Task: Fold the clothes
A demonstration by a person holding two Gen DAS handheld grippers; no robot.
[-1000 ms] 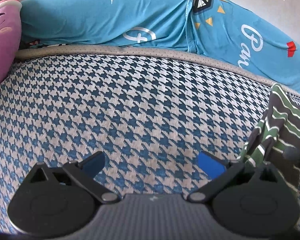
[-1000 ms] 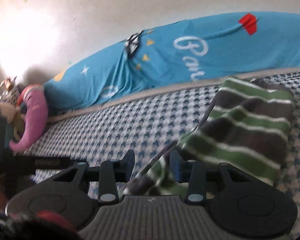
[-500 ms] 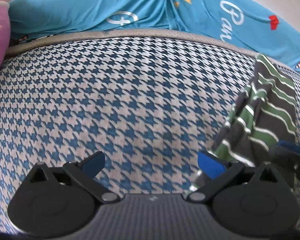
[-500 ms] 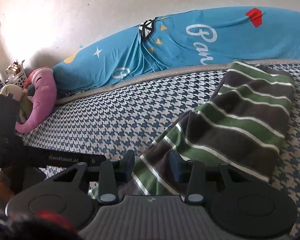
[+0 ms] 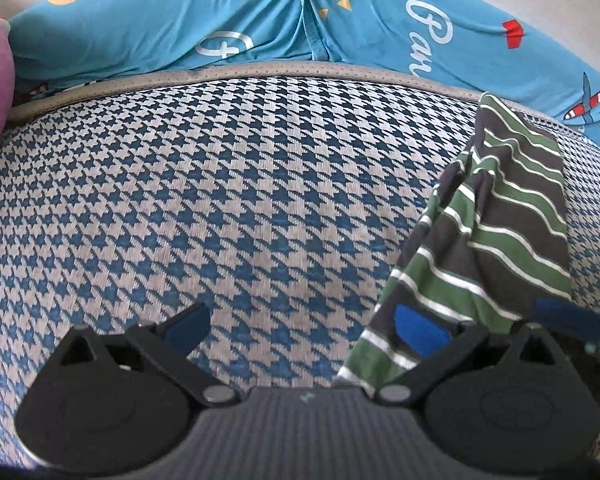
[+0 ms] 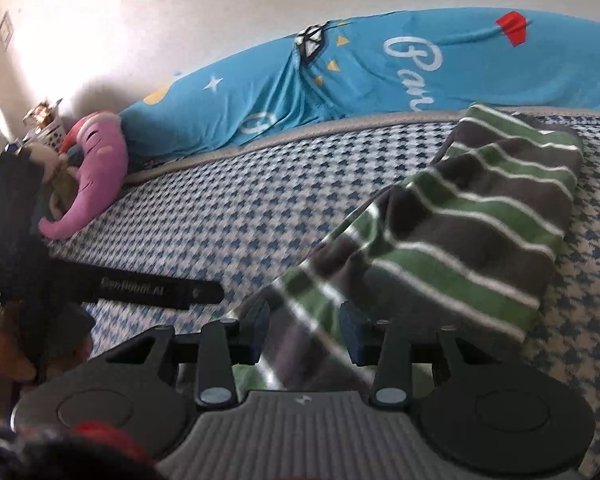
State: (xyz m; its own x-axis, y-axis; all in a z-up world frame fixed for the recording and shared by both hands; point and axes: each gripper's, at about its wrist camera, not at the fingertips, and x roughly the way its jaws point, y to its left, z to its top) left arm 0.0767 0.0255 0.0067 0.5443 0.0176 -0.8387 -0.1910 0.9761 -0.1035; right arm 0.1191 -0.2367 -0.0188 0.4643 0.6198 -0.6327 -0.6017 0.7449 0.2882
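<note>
Since a second ago your left gripper (image 5: 300, 326) has swung toward the striped garment (image 5: 500, 240), which now fills the 3 o'clock side of its view instead of just showing at the edge. Your right gripper (image 6: 304, 328) has drawn the cloth's near end closer and lifted it off the houndstooth mattress cover (image 5: 220, 200).

Right gripper: jaws drawn in on a bunched fold of the garment's near end; the cloth passes between the blue pads, so it is clamped. Left gripper: jaws spread wide with only mattress between them; its right pad (image 5: 418, 330) sits in front of the garment's lower edge, and you cannot tell whether it touches it.

The garment is grey and green with thin white stripes. In the right wrist view it runs from the jaws out toward 2 o'clock, its far end resting on the mattress near the teal quilt (image 6: 380, 80). A pink plush toy (image 6: 96, 172) lies well apart at 9 o'clock.

Expect it to be light, soft and limp: it will sag and twist from a single hold, and it should not slip much in the pads. Judging from how it hangs, take the free lower edge beside your right gripper with the left, pinching one layer near a corner or hem, so you can spread it flat.
</note>
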